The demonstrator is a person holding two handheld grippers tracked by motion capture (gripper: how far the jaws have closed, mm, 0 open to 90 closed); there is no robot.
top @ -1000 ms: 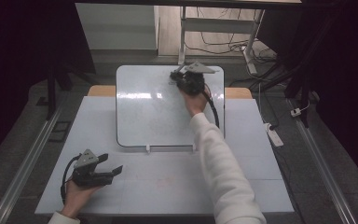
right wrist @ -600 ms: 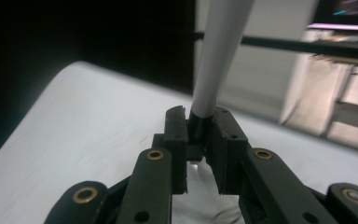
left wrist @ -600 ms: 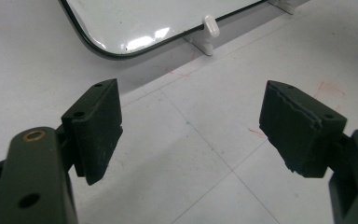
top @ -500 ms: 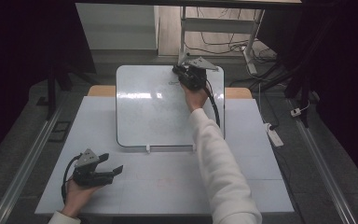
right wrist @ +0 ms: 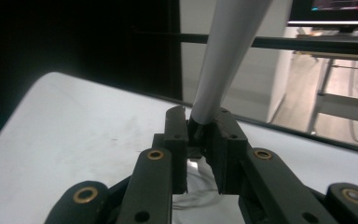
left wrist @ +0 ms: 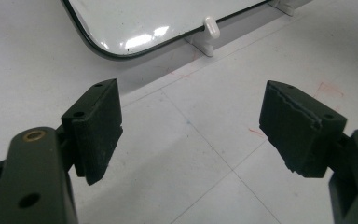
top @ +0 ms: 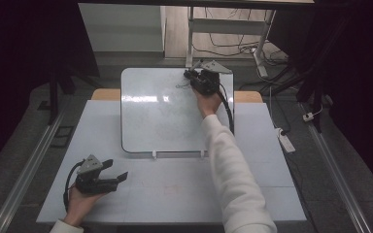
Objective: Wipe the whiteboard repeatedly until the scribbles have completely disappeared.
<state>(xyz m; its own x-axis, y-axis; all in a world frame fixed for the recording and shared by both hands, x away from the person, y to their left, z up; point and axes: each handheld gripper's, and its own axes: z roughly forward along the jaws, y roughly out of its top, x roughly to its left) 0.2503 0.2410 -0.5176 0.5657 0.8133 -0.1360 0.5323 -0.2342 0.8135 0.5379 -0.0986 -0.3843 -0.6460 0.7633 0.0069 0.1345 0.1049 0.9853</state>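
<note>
Whiteboard (top: 160, 111) is lying at the table's (top: 175, 194) far edge; the right gripper (top: 194, 76), pinching a pen (right wrist: 223, 56), is writing at its far right corner, few marks done. Left gripper (top: 119, 171), jaws spread, is resting near the table's near left corner

White sleeve (top: 233, 165); black grippers with brass rivets.

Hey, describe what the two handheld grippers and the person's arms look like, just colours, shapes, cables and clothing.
Both grippers are black, each topped with a grey three-cornered plate. The left gripper has blocky dark pads on links with brass-coloured rivets, and a black cable loops from its rear. The right gripper has the same build, and its black cable trails along the white long sleeve. The other arm shows a white cuff.
</note>
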